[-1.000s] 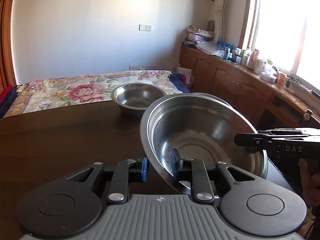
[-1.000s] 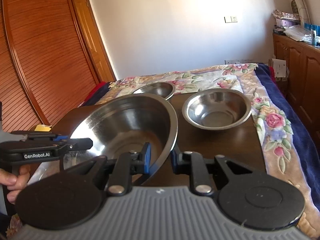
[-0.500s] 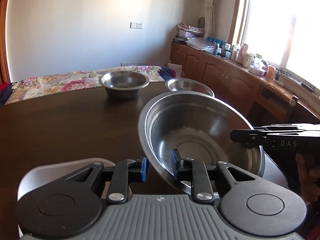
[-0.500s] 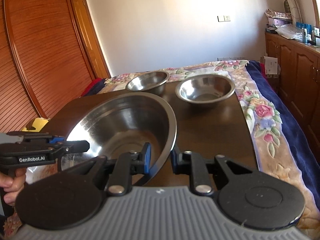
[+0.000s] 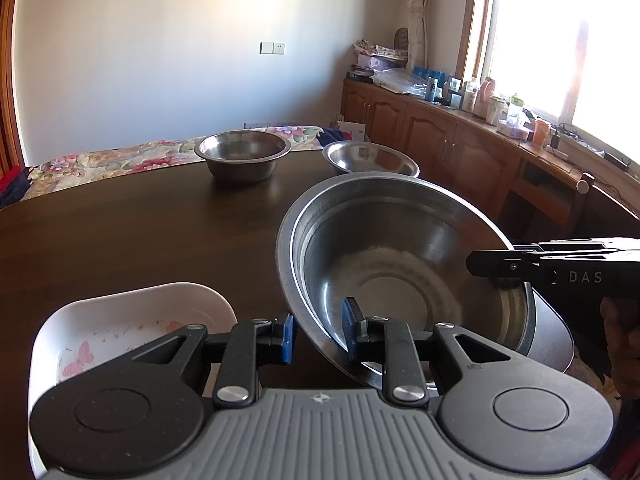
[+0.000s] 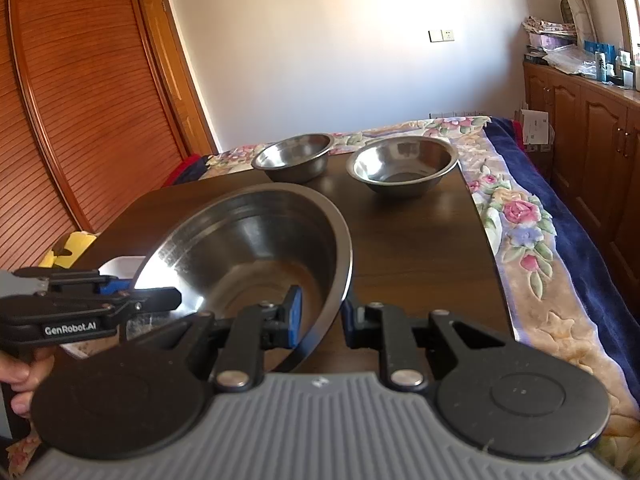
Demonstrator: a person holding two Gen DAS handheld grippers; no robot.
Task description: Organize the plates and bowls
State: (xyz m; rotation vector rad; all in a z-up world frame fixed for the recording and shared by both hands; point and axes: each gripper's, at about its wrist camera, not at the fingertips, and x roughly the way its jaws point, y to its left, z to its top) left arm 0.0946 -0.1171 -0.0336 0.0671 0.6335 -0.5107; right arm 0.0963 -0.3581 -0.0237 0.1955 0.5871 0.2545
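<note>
A large steel bowl is held at both sides of its rim, near the table's front right corner. My left gripper is shut on the rim's near-left part, one blue pad inside and one outside. My right gripper is shut on the opposite rim of the same large steel bowl. Each gripper shows in the other's view: the right gripper and the left gripper. Whether the bowl's base touches the table, I cannot tell. A white plate with a pink print lies left of the bowl.
Two smaller steel bowls stand side by side at the far edge of the dark wooden table. A floral bedspread lies beyond and to the right. Wooden cabinets line the window wall. A person's hand holds the left gripper.
Both grippers have drawn back and slightly down with the large bowl, so the two small bowls look farther away. The white plate has come into the left wrist view at lower left.
</note>
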